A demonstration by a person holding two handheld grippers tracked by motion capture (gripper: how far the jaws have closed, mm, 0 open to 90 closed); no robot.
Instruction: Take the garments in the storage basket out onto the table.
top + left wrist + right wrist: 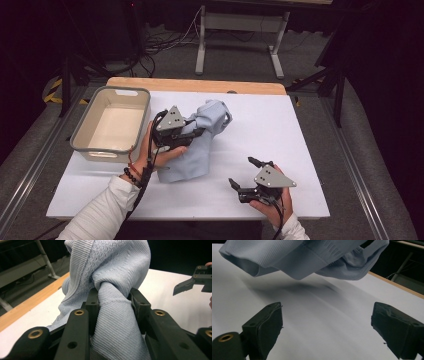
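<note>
My left gripper: clamped on a bunched fold of the pale blue garment; my own view shows the cloth squeezed between both jaws.
Garment: mid-table, partly lifted, with its lower end on the white table.
My right gripper: jaws wide apart with nothing between them, at about 4 o'clock from the garment, well apart from it.
Bin: beige, at 9 o'clock from the garment, near my left hand.
</note>
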